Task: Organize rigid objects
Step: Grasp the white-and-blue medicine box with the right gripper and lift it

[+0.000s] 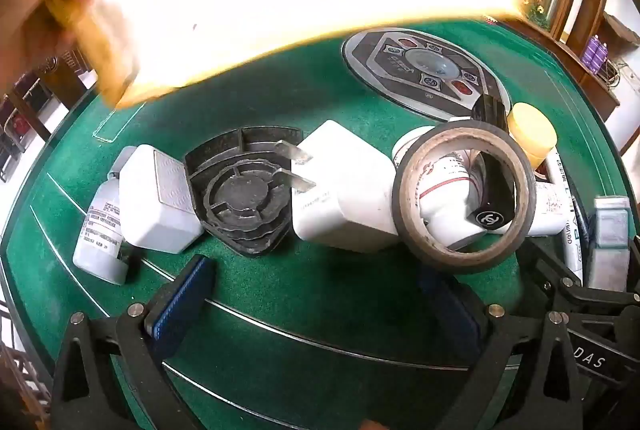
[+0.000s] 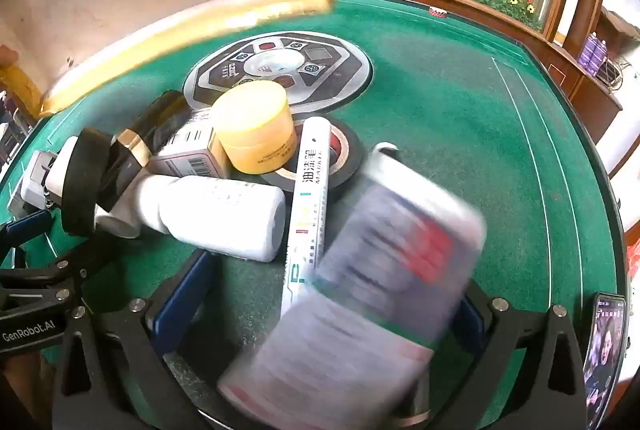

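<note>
Both grippers' jaws stand wide apart: the left gripper (image 1: 316, 294) over bare green table (image 1: 320, 310), the right gripper (image 2: 320, 294) around a blurred can (image 2: 360, 294), contact unclear. Beyond lie a "MARKER" pen (image 2: 310, 197), white bottle (image 2: 224, 218), yellow jar (image 2: 256, 125), white plug (image 1: 340, 185) and tape roll (image 1: 464, 197).

We see the left gripper (image 1: 316, 294) tilted down over the green felt table (image 1: 340, 310), blue-padded jaws wide apart, nothing between them. Landmark: white two-prong wall charger (image 1: 340, 189). Its prongs rest on the black ribbed plastic cover (image 1: 240, 193) to its left. Further left, a white square adapter block (image 1: 156, 201) lies on a small white labelled bottle (image 1: 100, 226). Right of the charger, a dark tape roll with brown core (image 1: 464, 197) leans against a white bottle (image 1: 444, 185); a yellow-lidded jar (image 1: 532, 137) sits behind. Above, a blurred, overexposed yellow-edged box (image 1: 280, 1) with a hand (image 1: 32, 13) on its left end.
</note>
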A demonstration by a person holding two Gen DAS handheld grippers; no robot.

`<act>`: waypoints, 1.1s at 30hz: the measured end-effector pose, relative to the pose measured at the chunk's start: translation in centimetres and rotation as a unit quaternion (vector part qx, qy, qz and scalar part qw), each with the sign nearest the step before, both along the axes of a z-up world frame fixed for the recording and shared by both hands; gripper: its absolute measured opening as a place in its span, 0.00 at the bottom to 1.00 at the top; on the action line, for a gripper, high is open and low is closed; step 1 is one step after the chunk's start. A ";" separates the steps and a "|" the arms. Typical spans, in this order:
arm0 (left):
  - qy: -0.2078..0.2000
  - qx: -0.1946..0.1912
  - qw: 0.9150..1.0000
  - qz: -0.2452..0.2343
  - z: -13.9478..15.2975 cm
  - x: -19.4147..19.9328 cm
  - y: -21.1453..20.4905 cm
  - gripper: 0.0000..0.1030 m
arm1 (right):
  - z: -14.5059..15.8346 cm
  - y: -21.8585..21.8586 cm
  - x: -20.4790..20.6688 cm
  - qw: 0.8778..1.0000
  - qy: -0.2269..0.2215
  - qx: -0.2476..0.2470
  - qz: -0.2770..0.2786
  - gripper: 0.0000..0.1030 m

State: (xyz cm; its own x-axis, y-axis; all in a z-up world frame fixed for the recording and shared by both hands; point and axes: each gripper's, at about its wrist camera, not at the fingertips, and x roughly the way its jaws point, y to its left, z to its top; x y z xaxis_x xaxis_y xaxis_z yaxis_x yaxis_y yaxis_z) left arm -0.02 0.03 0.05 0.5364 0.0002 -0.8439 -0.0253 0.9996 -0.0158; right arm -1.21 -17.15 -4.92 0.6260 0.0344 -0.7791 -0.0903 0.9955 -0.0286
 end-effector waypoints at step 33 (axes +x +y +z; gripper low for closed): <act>0.002 0.000 1.000 0.021 -0.1 0.5 -0.2 1.00 | 0.2 0.1 -0.1 1.000 0.001 0.001 0.000 1.00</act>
